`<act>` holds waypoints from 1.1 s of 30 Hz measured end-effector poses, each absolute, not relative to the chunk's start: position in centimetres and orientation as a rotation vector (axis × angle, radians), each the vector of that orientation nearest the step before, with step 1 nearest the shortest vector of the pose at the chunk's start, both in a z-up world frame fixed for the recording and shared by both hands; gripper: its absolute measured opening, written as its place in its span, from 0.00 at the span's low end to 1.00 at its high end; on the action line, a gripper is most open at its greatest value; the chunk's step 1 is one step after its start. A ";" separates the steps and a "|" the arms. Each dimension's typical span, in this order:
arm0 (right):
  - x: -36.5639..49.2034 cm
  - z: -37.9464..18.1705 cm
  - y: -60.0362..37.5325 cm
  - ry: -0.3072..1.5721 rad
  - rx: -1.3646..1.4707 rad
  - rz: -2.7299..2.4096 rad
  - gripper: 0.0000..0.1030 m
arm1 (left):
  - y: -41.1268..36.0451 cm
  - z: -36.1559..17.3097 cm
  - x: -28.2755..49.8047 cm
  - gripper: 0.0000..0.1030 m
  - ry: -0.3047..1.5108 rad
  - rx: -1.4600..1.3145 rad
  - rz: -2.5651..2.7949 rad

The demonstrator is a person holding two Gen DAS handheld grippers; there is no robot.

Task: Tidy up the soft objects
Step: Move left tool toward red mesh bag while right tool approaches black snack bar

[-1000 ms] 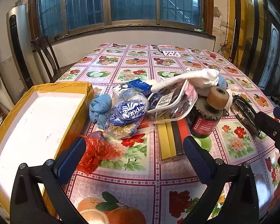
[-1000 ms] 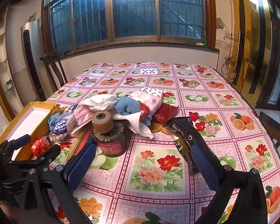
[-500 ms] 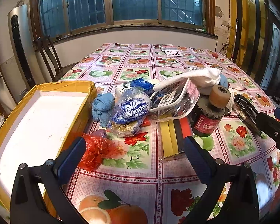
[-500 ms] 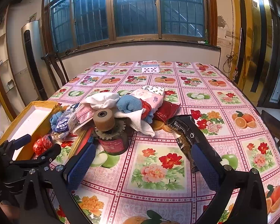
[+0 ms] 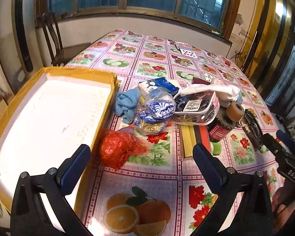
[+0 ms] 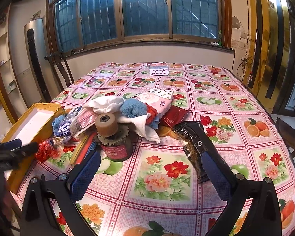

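Blue daylight comes in through the window (image 6: 147,9), brightest at its top. The room is dim and yellowish. The white inside of the box (image 5: 49,118) glares. Edges bend round and go dark. The left view looks a little blurry.

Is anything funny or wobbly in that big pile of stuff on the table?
Yes. A brown roll sits tilted on a toothed wheel atop the dark red-labelled jar, an odd, tippy-looking stack. A white cloth is draped over the heap. The yellow-edged box beside it holds nothing yet.
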State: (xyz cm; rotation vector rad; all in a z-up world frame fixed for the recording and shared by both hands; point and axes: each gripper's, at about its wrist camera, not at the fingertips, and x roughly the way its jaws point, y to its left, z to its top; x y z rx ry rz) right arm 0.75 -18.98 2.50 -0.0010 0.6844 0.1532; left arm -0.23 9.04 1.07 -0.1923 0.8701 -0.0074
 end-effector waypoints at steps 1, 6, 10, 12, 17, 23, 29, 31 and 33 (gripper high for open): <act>0.8 2.5 -19.1 0.686 0.001 0.157 1.00 | 9.8 1.2 -0.3 1.00 0.892 -0.219 -0.006; 1.3 1.9 -19.7 0.712 0.043 0.190 1.00 | 9.6 0.3 -0.9 1.00 0.970 -0.179 -0.014; 1.3 1.5 -19.7 0.727 0.064 0.212 1.00 | 9.0 -1.3 0.5 1.00 1.012 -0.184 0.020; 1.1 1.6 -19.6 0.720 0.042 0.201 1.00 | 8.6 -1.9 1.4 1.00 1.044 -0.180 0.045; 1.1 1.5 -20.4 0.718 0.047 0.193 1.00 | 6.5 -1.9 1.9 1.00 1.041 -0.088 0.029; 1.6 0.8 -21.2 0.739 0.101 0.202 1.00 | 5.7 0.8 0.8 1.00 0.963 -0.108 -0.033; 1.6 0.4 -21.4 0.745 0.130 0.215 1.00 | 4.7 0.3 0.6 1.00 1.032 -0.186 -0.163; 1.5 0.5 -21.4 0.742 0.123 0.210 1.00 | 5.2 -0.6 0.7 1.00 1.053 -0.211 -0.126; 1.4 0.5 -21.5 0.741 0.120 0.207 1.00 | 6.1 -1.5 1.1 1.00 1.072 -0.218 -0.092</act>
